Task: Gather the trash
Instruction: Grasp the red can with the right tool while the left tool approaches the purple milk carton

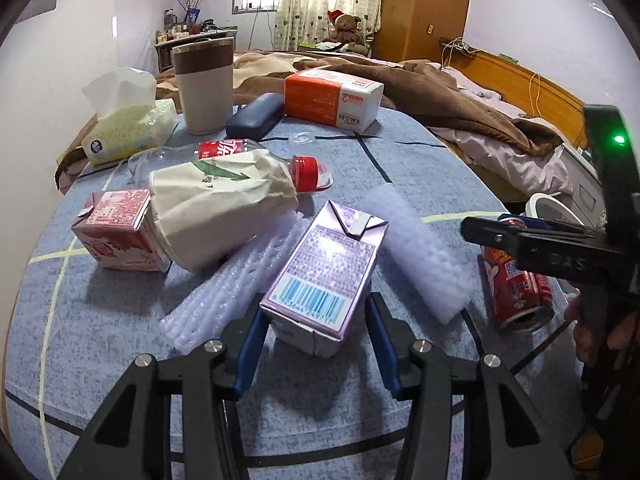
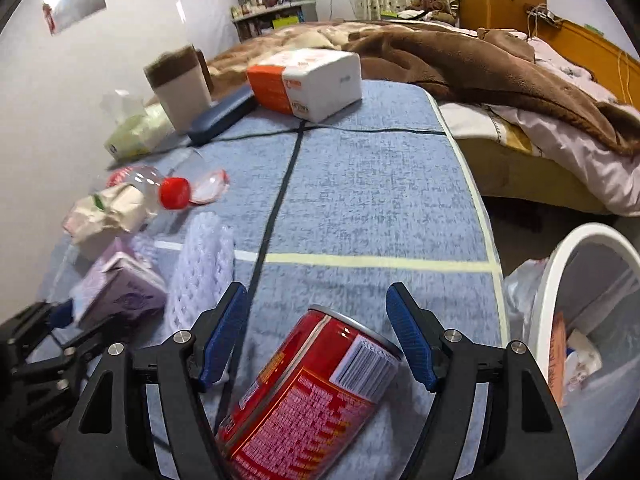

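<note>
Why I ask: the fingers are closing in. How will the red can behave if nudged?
The red can lies on its side, so it will probably roll. Its open end suggests it is empty and light. The right gripper straddles it, not yet touching.

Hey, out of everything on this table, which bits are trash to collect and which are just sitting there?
Trash to collect:
purple carton
pink carton
red can
cola bottle
crumpled paper bag
foam netting
All for the white bin.

Just lying about:
tissue pack
tumbler
glasses case
orange box
</note>
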Tool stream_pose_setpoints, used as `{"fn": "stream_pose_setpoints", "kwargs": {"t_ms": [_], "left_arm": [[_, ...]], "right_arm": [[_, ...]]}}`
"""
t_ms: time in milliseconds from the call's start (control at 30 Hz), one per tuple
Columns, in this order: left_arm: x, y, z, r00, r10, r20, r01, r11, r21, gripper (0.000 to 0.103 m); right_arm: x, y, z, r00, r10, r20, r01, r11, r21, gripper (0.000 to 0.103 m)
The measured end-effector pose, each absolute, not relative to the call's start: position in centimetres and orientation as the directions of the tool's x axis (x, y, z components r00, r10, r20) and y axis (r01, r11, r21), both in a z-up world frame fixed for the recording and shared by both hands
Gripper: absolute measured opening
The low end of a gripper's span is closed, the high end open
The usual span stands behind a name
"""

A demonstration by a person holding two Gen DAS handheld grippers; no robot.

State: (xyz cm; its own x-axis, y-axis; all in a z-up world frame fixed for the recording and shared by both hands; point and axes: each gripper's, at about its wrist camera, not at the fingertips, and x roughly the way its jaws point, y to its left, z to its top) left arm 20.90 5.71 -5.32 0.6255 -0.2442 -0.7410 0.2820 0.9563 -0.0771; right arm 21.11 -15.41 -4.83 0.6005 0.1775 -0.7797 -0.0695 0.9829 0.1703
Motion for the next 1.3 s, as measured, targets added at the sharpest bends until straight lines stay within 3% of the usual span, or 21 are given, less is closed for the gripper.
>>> {"fn": "stream_pose_setpoints", "kwargs": {"t_ms": [200,533,733,1100,1200,1300], "left_arm": [[21.1,5.4,-4.4,0.652,-0.248,-0.716,0.291,0.955,-0.065,0.057],[21.7,4.7,-5.4,0.625,-0.241,-0.742,0.281,0.957,-0.074,0.057],[21.6,3.9,-5.4,0.610,-0.261,-0.749,0.300,0.950,-0.087,0.044],[22.4,2.6,-5.6,0.616,-0.234,-0.752,0.285,0.956,-0.064,0.047],[22.4,2.4,-5.8,0.618,-0.226,-0.753,0.277,0.959,-0.060,0.042],[22.1,2.3,-5.5,0.627,-0.223,-0.746,0.270,0.961,-0.061,0.042]], "right_arm": [[17.6,-16.3,-3.1,0.674,0.153,-0.723,-0.034,0.984,0.177,0.073],[17.9,-15.2,-5.7,0.578,0.161,-0.800,0.018,0.978,0.210,0.073],[17.4,-15.6,-6.2,0.582,0.109,-0.806,0.014,0.990,0.143,0.073],[17.4,-15.9,-6.0,0.623,0.126,-0.772,-0.030,0.990,0.137,0.072],[17.3,-15.9,-5.8,0.631,0.152,-0.761,-0.051,0.987,0.154,0.057],[17.2,-15.8,-5.8,0.636,0.153,-0.757,-0.058,0.987,0.151,0.054]]}}
